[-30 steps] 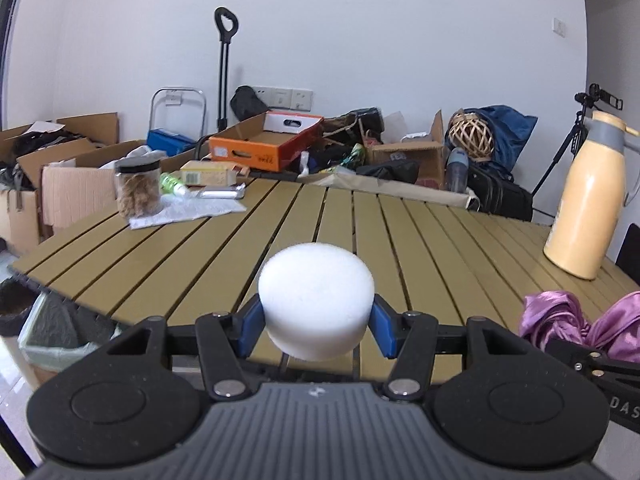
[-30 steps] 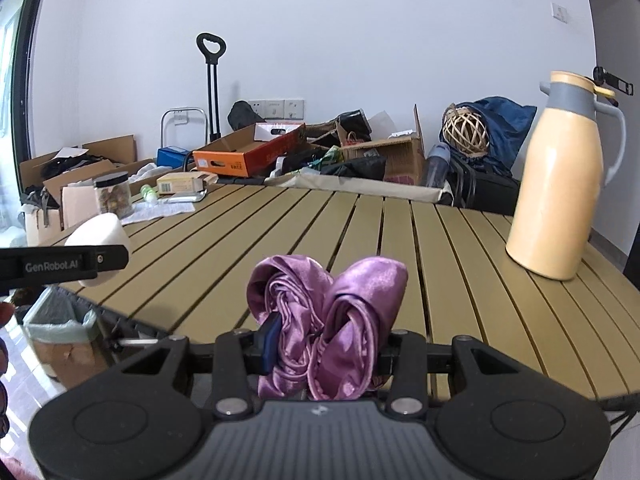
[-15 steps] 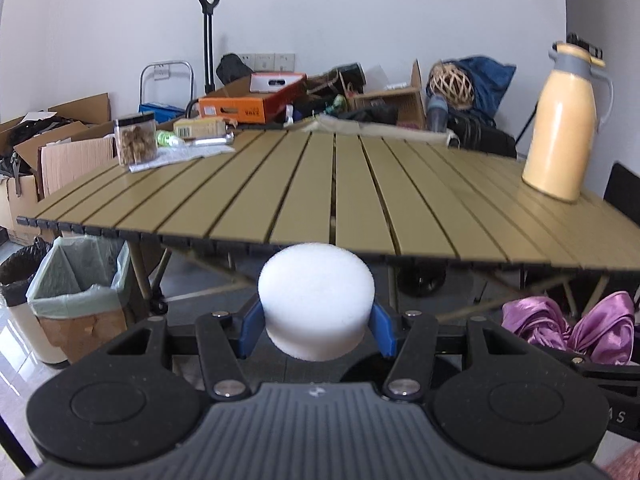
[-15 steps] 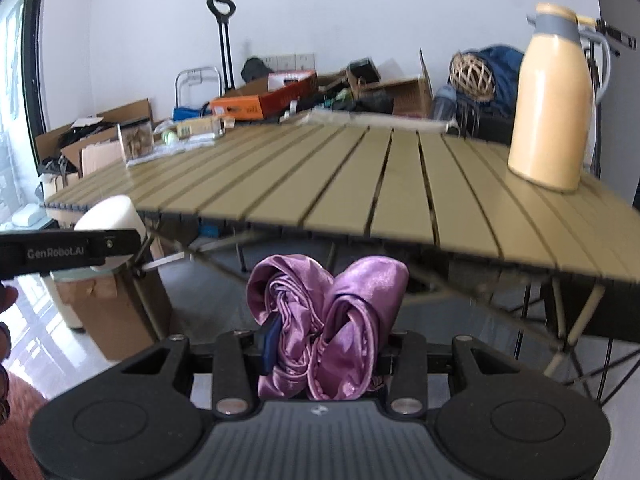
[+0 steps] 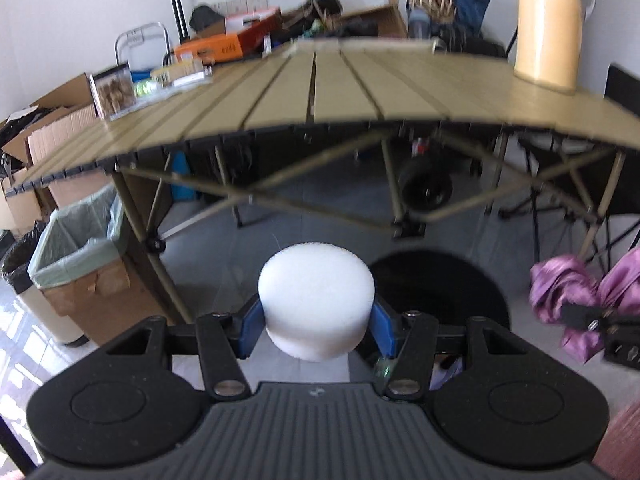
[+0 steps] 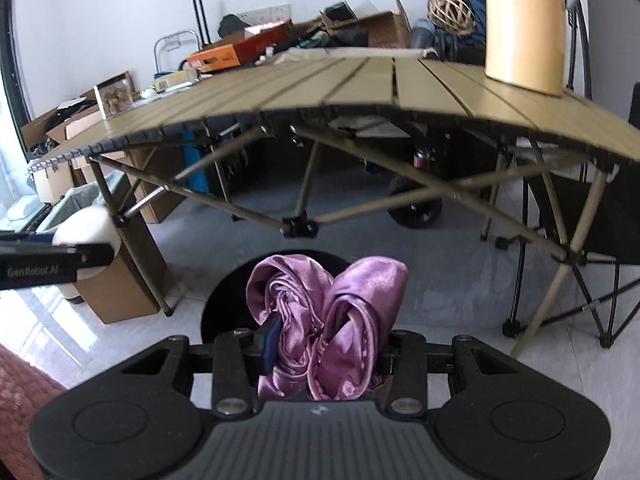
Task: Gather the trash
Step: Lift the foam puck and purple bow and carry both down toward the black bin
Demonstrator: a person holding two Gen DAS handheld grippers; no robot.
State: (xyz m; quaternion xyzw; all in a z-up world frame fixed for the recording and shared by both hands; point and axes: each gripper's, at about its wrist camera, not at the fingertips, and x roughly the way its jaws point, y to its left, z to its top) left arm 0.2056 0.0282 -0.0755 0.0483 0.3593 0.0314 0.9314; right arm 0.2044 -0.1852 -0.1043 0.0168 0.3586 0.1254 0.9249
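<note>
My left gripper [image 5: 316, 328] is shut on a white foam cylinder [image 5: 316, 296], held low in front of the slatted table [image 5: 360, 92]. My right gripper [image 6: 322, 354] is shut on a crumpled purple satin cloth [image 6: 328, 320]; the cloth also shows at the right of the left wrist view [image 5: 576, 292]. Both grippers hang over a round black opening on the floor [image 5: 440, 292], also seen in the right wrist view [image 6: 228, 304]. The left gripper with the foam shows at the left of the right wrist view [image 6: 86, 232].
A cardboard bin with a green liner [image 5: 80, 240] stands left beside the table leg. A yellow thermos [image 5: 548, 28] and a jar [image 5: 114, 90] stand on the table. Crossed table legs [image 6: 296, 224], a folding chair [image 6: 592, 216] and boxes lie beyond.
Both grippers have pulled back from the table and dropped below its top, tilting down toward the floor. Each still holds its object. The black opening has come into view.
</note>
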